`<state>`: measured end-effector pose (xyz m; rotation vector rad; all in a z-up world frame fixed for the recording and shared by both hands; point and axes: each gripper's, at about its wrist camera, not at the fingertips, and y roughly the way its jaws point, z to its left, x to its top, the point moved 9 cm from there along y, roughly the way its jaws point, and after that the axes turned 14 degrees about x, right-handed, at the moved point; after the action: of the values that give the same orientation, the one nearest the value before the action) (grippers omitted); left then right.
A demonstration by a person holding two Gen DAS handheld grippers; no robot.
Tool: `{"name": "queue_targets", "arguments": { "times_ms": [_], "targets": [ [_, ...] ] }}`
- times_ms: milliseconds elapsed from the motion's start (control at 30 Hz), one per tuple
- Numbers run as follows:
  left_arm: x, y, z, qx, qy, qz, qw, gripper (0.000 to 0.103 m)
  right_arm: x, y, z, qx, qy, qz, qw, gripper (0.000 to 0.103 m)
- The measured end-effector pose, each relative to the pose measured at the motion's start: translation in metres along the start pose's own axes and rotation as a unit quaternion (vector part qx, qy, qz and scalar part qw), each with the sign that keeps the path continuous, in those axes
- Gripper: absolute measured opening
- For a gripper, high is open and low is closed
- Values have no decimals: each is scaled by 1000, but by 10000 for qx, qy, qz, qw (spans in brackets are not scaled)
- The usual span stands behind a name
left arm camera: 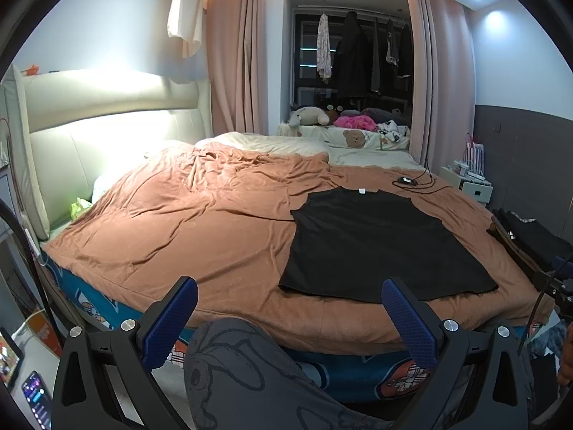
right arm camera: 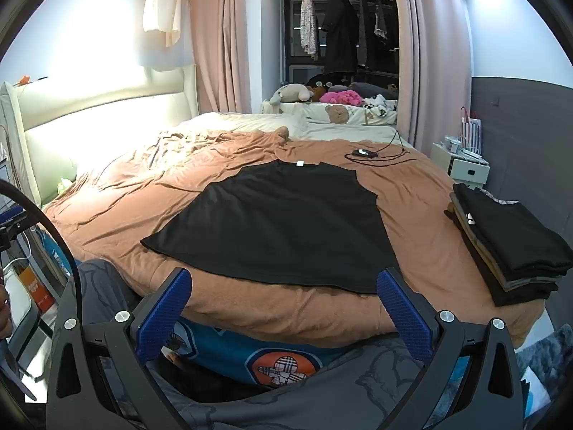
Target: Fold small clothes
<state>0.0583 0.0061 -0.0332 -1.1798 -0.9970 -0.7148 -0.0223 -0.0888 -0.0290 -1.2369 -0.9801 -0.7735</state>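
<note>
A: Two tongs, and you hold both wide with nothing between the blue pads. Start at the left: what do you have there?

B: On your far left, low down, a phone (left arm camera: 34, 396) lies lit on a pale surface beside the bed. Above it stands the cream headboard (left arm camera: 107, 136), brightly lit. Your left tongs (left arm camera: 289, 297) hang short of the bed's near edge, over your knee in grey printed trousers (left arm camera: 243, 365).

A: And the bed itself?

B: An orange blanket (left arm camera: 186, 222) covers most of it, creased toward the headboard. The shirt (left arm camera: 379, 247) you are to fold lies flat on the blanket, right of centre in your left view, black, collar and white label pointing away from you, hem toward you. Neither pair of tongs touches it.

A: Where are your right tongs?

B: Your right tongs (right arm camera: 284, 286) sit just short of the shirt's hem, their tips level with the near edge of the bed. From this side the shirt (right arm camera: 286, 222) fills the middle of the blanket.

A: Further right?

B: Beyond the shirt's collar a small dark device with a cable (right arm camera: 363, 153) rests on the blanket. At the right edge of the bed a stack (right arm camera: 508, 243) of folded dark clothes sits, well apart from the shirt. Behind it a white nightstand (right arm camera: 465, 170) stands against the grey wall.
</note>
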Motion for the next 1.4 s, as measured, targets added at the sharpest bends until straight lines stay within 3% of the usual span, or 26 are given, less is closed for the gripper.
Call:
{"name": "queue_targets", "arguments": {
  "times_ms": [1400],
  "targets": [
    [2,-10,4,-14,38,-104,9999,103,-2,-1,2,-30,-19,-31,10000,103]
  ]
}}
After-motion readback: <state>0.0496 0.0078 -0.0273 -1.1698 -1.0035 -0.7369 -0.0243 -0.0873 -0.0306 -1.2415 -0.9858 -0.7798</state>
